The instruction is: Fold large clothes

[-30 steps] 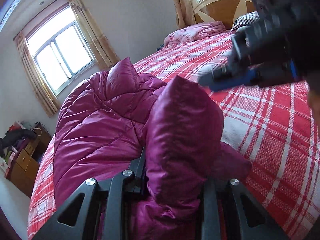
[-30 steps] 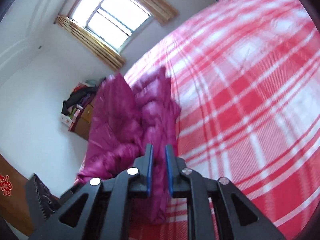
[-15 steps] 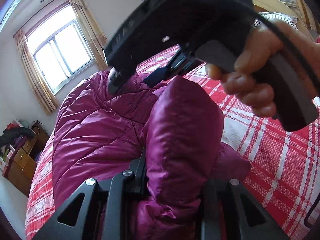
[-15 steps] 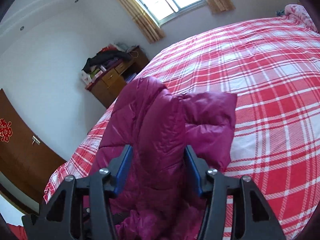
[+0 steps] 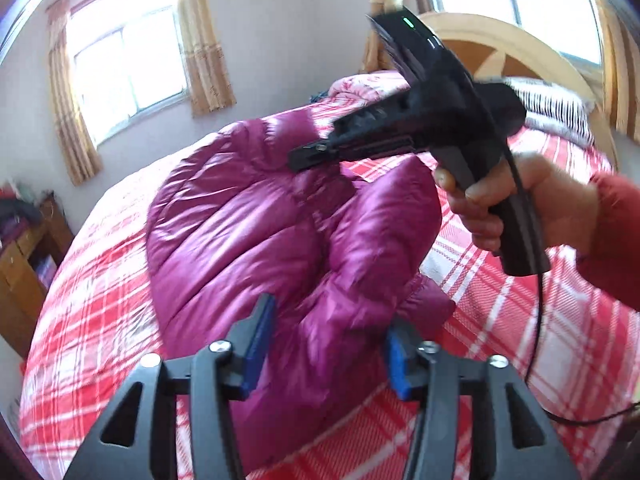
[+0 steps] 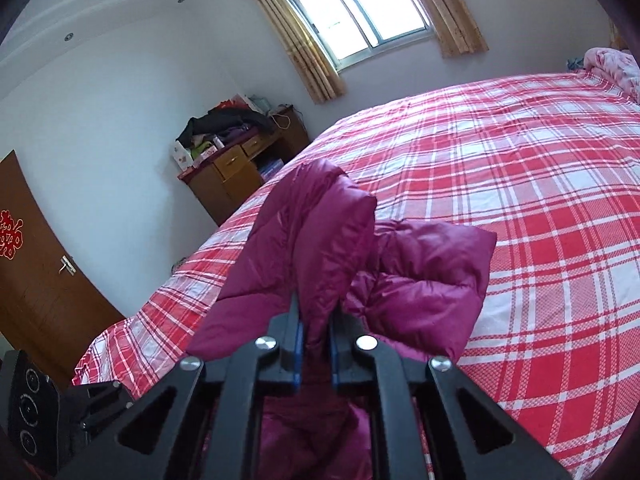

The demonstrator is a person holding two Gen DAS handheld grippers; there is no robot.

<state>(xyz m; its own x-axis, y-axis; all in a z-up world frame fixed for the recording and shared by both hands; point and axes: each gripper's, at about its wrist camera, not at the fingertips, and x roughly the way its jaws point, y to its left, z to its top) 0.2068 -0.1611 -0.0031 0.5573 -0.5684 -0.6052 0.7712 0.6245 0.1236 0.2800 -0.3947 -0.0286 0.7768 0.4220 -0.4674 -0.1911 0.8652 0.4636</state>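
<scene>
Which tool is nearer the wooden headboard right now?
Right. The right tool grips the jacket up toward the headboard; the left tool sits behind, farther down the bed.

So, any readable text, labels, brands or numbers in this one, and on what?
No legible words, brands or numbers in either view.
Red paper decoration on the brown door: an ornamental character, too blurred and cut by the frame edge to read.
Boxes on the wooden dresser: printing too small to read.
Right gripper body, seen from the left wrist view: only a green indicator light, no text.
</scene>
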